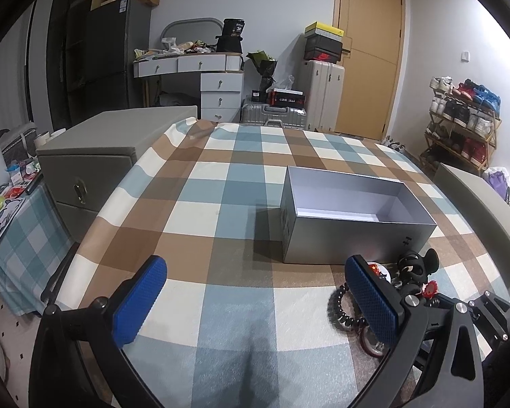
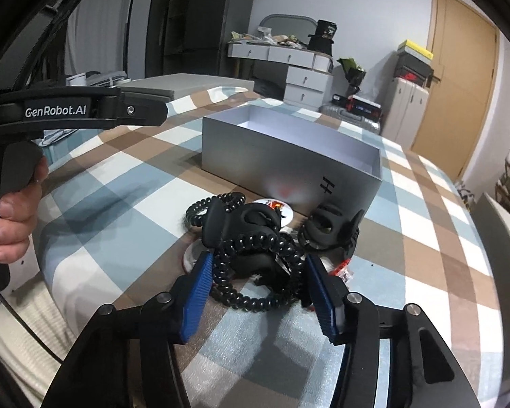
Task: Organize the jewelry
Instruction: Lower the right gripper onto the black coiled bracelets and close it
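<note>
An open silver box (image 1: 353, 234) stands on the checked tablecloth; it also shows in the right wrist view (image 2: 289, 159), and what I see of its inside is empty. In front of it lies a pile of accessories: black coil hair ties (image 2: 255, 265), black hair claws (image 2: 329, 227), round badges (image 2: 272, 204). The pile also shows in the left wrist view (image 1: 408, 278). My right gripper (image 2: 258, 292) is open, its blue pads on either side of a coil hair tie, low over the pile. My left gripper (image 1: 255, 299) is open and empty, left of the pile.
The table (image 1: 204, 176) has a blue, brown and white checked cloth. A grey drawer cabinet (image 1: 95, 163) stands off its left edge. A grey chair back (image 1: 479, 210) is at the right. A suitcase, dresser, shoe rack and door are behind.
</note>
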The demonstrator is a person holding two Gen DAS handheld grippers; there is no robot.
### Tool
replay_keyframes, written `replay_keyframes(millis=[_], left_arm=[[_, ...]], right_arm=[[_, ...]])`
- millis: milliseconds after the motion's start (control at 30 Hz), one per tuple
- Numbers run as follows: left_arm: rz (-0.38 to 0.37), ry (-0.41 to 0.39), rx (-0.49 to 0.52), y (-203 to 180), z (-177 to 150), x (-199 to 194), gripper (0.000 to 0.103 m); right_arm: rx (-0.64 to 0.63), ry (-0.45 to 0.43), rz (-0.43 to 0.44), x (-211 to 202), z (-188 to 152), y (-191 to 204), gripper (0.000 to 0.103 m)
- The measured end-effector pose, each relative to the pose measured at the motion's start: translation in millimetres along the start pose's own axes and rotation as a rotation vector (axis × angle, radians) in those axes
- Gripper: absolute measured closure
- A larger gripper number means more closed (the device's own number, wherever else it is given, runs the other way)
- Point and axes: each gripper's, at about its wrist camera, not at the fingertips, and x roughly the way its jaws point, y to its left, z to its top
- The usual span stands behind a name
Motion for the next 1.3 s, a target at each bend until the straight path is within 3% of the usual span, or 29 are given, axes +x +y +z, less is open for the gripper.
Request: replay_keyframes(millis=[267,400,533,667,1100,1300], left_arm=[[0.006,0.006,-0.001,2.6,-1.9,0.1,0.001],[-0.030,0.045,0.000,2.6,-2.5,8.0,0.001],[-0.111,0.138,0.025,-2.4,-4.7,25.2,0.001],[-0.239,0.252,0.042,-6.9,-8.5,45.8,0.001],[-0.330,0.360,0.251,-36.6,-11.8,63.8,0.001],[-0.340,0.383,0.326,-44.1,-11.2,65.3,0.008]], right_arm=[[-0.039,-0.037,-0.007,-9.9,-1.7,7.9,0.050],[-0.013,-0.049,0.013,-14.1,-4.4,2.5,0.050],[0.024,-0.053,0.037,-15.5,-6.8,-4.9,0.052],[0.080,-0.071,0.064,-19.2,-9.1,-16.3,0.052],[0.160,-0.113,0.069,-27.3,-10.8,-38.2,0.052],[0.174,-0.119,0.075,-29.8,-13.7,-40.1,0.052]])
